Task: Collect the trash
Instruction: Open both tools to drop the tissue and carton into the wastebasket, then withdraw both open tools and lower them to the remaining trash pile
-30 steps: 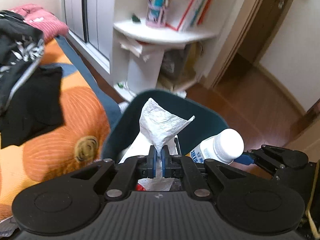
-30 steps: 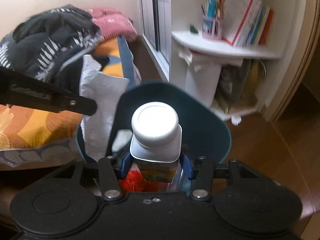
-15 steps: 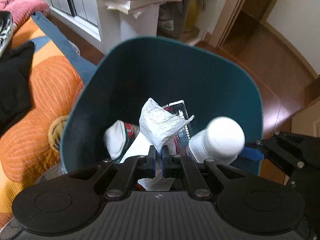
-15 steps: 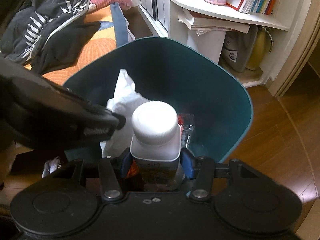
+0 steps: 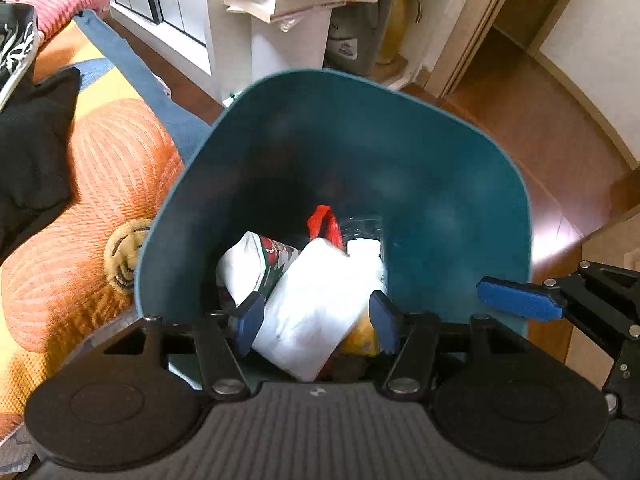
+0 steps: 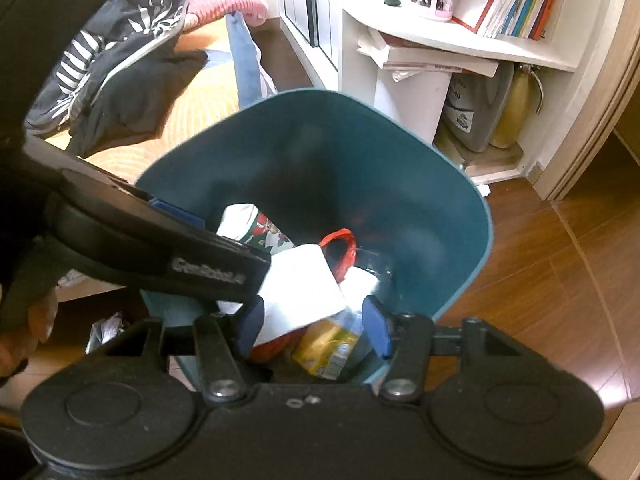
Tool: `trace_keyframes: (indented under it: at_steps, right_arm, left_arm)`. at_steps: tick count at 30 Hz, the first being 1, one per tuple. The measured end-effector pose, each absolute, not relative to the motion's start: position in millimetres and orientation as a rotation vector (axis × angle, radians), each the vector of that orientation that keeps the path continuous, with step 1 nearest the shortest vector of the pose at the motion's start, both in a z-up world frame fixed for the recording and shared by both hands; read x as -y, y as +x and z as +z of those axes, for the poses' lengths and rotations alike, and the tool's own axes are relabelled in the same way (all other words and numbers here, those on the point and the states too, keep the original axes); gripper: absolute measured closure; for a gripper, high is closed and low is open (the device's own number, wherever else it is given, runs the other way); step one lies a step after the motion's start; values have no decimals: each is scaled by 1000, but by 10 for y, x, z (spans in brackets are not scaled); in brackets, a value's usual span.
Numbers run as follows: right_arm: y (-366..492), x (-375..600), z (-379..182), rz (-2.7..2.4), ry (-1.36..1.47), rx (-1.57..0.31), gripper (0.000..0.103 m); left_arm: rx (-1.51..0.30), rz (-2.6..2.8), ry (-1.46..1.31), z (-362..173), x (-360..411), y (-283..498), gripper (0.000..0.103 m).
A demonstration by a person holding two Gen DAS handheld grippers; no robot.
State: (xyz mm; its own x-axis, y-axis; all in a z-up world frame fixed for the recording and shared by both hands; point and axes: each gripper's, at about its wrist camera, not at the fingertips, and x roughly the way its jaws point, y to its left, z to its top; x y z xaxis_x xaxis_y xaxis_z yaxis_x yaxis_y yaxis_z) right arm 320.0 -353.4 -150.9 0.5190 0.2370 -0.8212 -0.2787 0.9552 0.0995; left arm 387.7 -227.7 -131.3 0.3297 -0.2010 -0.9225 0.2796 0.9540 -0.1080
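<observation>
The teal bin (image 5: 440,184) fills both views from above. My left gripper (image 5: 316,322) hangs over its near rim with jaws opening. The white tissue (image 5: 316,308) lies loose below them on the trash, and neither pad presses on it. My right gripper (image 6: 314,324) is open over the same bin (image 6: 420,184). The white-capped bottle with a yellow label (image 6: 332,340) lies on its side among the trash beneath it. A red bag (image 6: 340,248) and a printed white wrapper (image 5: 256,264) also sit inside. The left gripper's body (image 6: 160,248) crosses the right wrist view.
An orange bed cover (image 5: 100,184) with black clothes (image 5: 32,152) lies left of the bin. A white shelf unit (image 6: 440,52) with books stands behind it. Wooden floor (image 6: 560,280) runs to the right toward a doorway. A hand (image 6: 24,332) and crumpled paper (image 6: 106,328) show at lower left.
Both grippers have let go: the tissue left the left jaws and the bottle left the right jaws, and both now lie in the bin. The left gripper sank closer to the bin.
</observation>
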Motion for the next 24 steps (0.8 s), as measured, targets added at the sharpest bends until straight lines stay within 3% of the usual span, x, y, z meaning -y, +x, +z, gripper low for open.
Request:
trace_keyframes:
  at_steps: [18,24]
  right_arm:
    - [2726,3306,-701,420,-9,-860,47]
    - [2533,3011,-473,497,-39,-815,47]
  left_arm:
    - [-1024,-313,-10,-298,1622,3092,46]
    - [-954,-250,-37,-23,1173,2748,31]
